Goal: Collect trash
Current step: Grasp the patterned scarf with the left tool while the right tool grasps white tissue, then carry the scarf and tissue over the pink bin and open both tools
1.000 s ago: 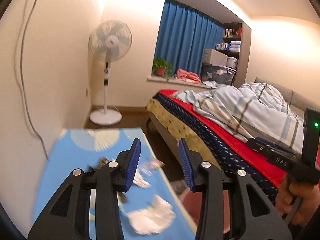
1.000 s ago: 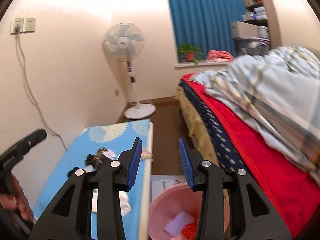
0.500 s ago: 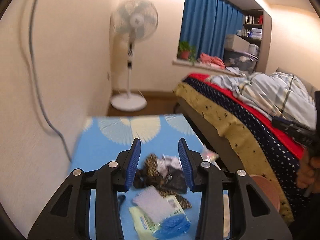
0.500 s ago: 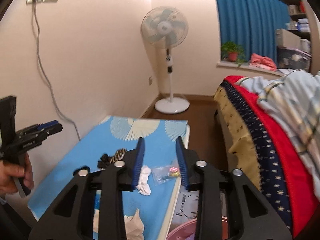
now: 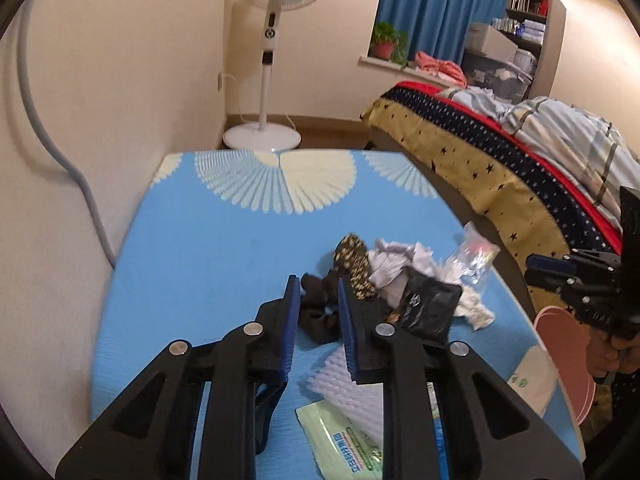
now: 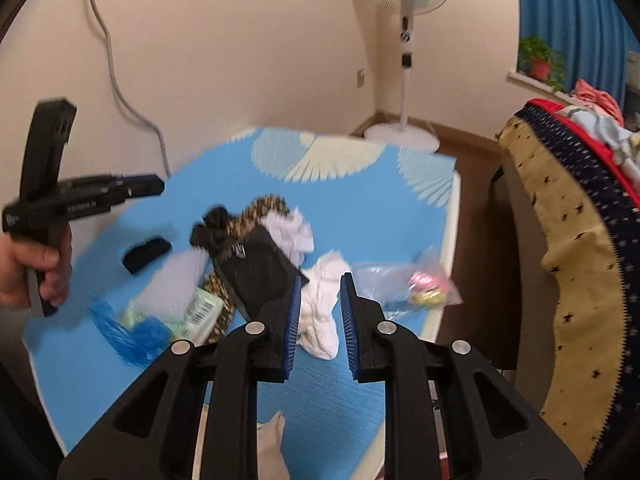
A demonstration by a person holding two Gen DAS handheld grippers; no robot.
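I am looking down over a blue table with white fan prints, pushed against a cream wall. The trash is lying in a loose heap toward the table's right side, near the bed.

My left gripper is hanging above a black scrunched rag. Its jaws are closing, with only a narrow gap between the blue pads; the rag is showing in that gap, below the tips, and the pads are not pressing on it. Just right of the rag a leopard-print cloth, a crumpled white tissue and a black wrapper are lying piled together. A clear plastic bag is lying at the table's right edge. Closer to me, a white ridged sheet is overlapping a green-and-white packet.

My right gripper is hanging over a second white tissue, its jaws also closing, narrowly apart, the tissue seen between them but not pinched. In this view the clear plastic bag with pink and yellow bits inside is lying just right of that tissue. A blue crumpled film is lying at the near left, beside the packet. A small black piece is lying apart from the heap.

A pink bin is standing beside the table's right edge. A white standing fan is standing in the corner.
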